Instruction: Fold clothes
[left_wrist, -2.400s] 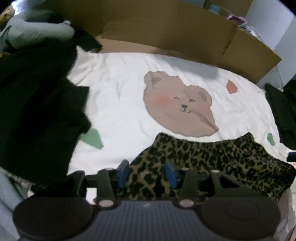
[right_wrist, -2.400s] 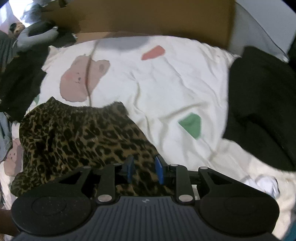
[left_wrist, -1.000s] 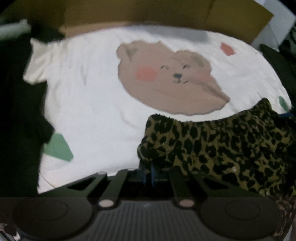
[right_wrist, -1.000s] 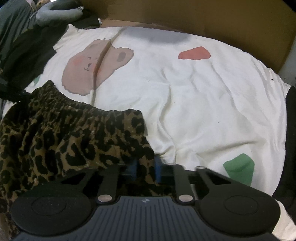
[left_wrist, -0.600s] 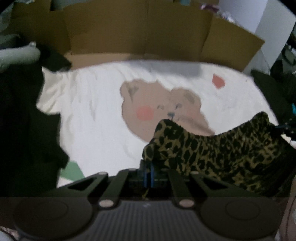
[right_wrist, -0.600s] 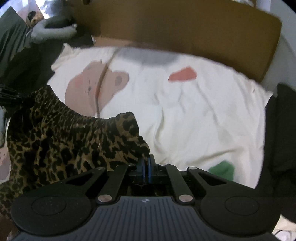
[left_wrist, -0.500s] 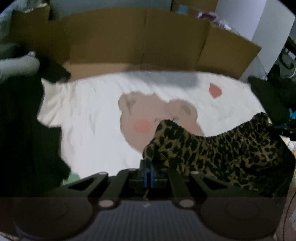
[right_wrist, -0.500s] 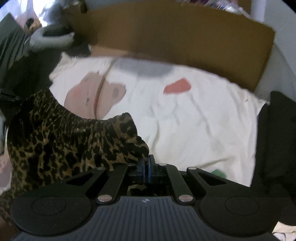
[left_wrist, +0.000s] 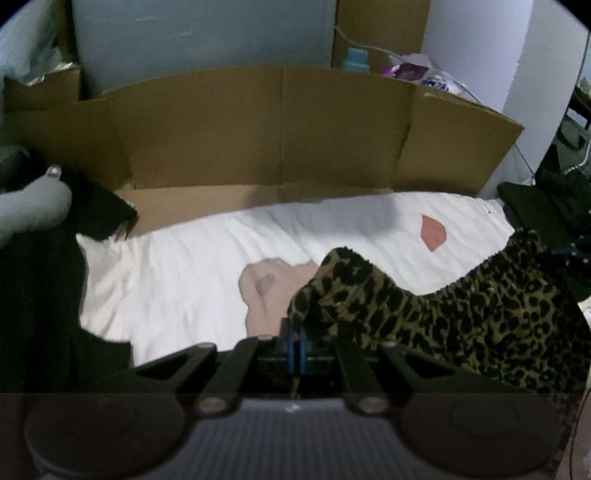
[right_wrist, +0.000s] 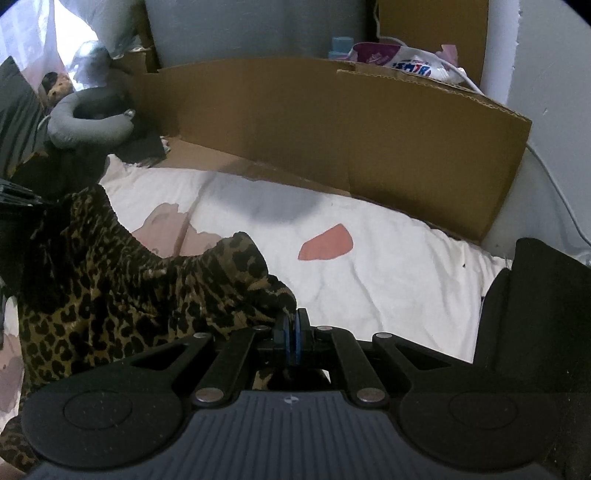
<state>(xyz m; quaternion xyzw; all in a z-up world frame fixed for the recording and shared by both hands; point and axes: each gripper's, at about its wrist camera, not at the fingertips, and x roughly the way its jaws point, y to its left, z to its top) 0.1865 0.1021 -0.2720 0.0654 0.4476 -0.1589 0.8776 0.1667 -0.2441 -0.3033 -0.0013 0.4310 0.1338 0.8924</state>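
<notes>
A leopard-print garment (left_wrist: 443, 314) hangs lifted above a white bedsheet (left_wrist: 192, 266) printed with a bear. My left gripper (left_wrist: 297, 343) is shut on the garment's left corner, low in the left wrist view. The cloth stretches away to the right, sagging in the middle. In the right wrist view the same leopard-print garment (right_wrist: 129, 288) spreads to the left, and my right gripper (right_wrist: 291, 332) is shut on its right corner. The blue fingertips of both grippers are pressed together with fabric bunched over them.
A cardboard wall (left_wrist: 280, 136) stands along the far edge of the bed. Dark clothes (left_wrist: 33, 295) lie piled at the left, and a black garment (right_wrist: 535, 314) lies at the right. A grey neck pillow (right_wrist: 88, 122) rests at the back left.
Both grippers closed on the garment's corners and lifted it off the sheet. The views have tilted up, showing more of the cardboard and the wall behind.
</notes>
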